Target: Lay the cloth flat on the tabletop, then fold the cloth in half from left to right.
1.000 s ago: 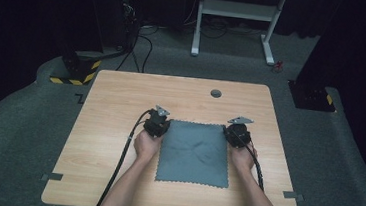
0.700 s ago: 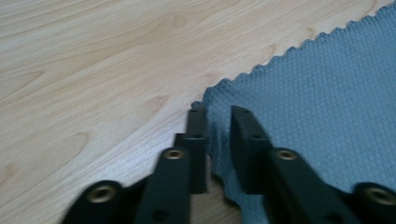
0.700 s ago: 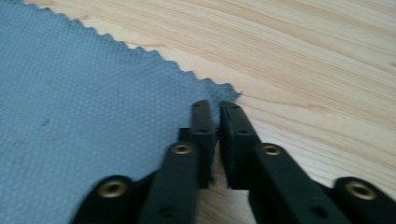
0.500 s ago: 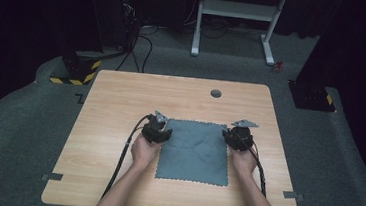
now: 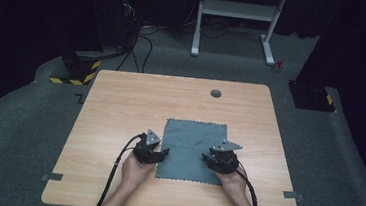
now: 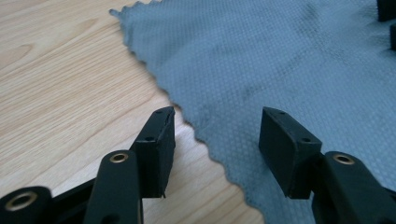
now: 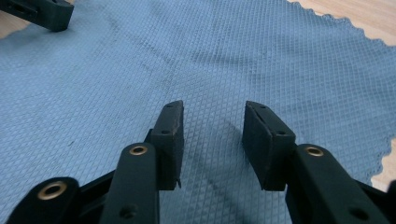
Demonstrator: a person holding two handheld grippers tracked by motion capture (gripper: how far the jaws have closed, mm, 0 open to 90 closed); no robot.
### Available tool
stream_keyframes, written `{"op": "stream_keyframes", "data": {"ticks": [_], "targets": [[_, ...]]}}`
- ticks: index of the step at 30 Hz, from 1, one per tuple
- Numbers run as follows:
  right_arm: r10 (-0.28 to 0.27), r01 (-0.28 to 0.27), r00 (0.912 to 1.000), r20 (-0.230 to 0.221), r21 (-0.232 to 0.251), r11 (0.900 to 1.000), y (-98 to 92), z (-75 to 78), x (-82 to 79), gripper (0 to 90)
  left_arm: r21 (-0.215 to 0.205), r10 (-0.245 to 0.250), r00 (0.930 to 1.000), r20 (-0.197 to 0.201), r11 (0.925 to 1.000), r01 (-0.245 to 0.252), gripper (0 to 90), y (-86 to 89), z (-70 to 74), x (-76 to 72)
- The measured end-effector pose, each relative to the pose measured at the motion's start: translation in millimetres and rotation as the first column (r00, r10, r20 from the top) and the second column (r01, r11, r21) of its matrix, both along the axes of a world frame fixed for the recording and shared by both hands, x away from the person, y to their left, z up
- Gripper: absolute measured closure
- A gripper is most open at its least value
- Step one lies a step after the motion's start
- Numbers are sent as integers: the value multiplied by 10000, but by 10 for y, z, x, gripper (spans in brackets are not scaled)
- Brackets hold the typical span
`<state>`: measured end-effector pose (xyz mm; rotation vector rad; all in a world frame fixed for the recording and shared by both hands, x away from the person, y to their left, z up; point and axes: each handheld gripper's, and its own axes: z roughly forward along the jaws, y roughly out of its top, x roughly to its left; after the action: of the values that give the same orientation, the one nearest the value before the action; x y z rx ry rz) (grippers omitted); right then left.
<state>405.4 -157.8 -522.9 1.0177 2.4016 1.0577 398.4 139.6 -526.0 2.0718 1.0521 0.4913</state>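
Observation:
A grey-blue cloth (image 5: pixel 192 144) with a scalloped edge lies flat on the wooden table (image 5: pixel 120 107). My left gripper (image 5: pixel 164 152) sits at the cloth's near left edge. Its jaws have just been opening, and they stand apart over the cloth's border (image 6: pixel 280 60) with nothing pinched; the left gripper (image 6: pixel 217 116) straddles that edge. My right gripper (image 5: pixel 205 158) is over the cloth's near right part. Its jaws have also just been opening, and the right gripper (image 7: pixel 212 109) hovers over the fabric (image 7: pixel 140 56) without gripping it.
A small dark round disc (image 5: pixel 216 93) lies near the table's far edge. Bare wood (image 6: pixel 60 84) stretches left of the cloth. The other gripper's jaw (image 7: pixel 46 11) shows at the top left of the right gripper view. Beyond the table are a white frame (image 5: pixel 237 10) and cables on dark carpet.
Both grippers have come back from the cloth's far corners toward its near side, and their jaws have gone from shut to apart. The cloth stays flat in place.

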Motion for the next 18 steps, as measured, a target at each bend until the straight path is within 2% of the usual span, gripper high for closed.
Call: {"op": "stream_keyframes", "data": {"ticks": [1, 13, 15, 18], "targets": [[70, -69, 9999, 88, -122, 9999, 1, 0, -5, 559, -51, 17, 10000, -26, 10000, -17, 454, 2, -2, -6], [-204, 204, 9998, 24, -98, 9997, 22, 1, -16, 542, 28, 195, 9998, -49, 9998, -195, 398, 9, -2, -19], [-228, 229, 9997, 39, -122, 9997, 24, 1, -17, 520, -88, 204, 9998, -90, 9998, -205, 391, 12, -5, -15], [-203, 199, 9997, -150, -273, 9994, 31, 24, 9, 517, -43, 230, 9997, -103, 9997, -231, 381, 11, -4, -14]]}}
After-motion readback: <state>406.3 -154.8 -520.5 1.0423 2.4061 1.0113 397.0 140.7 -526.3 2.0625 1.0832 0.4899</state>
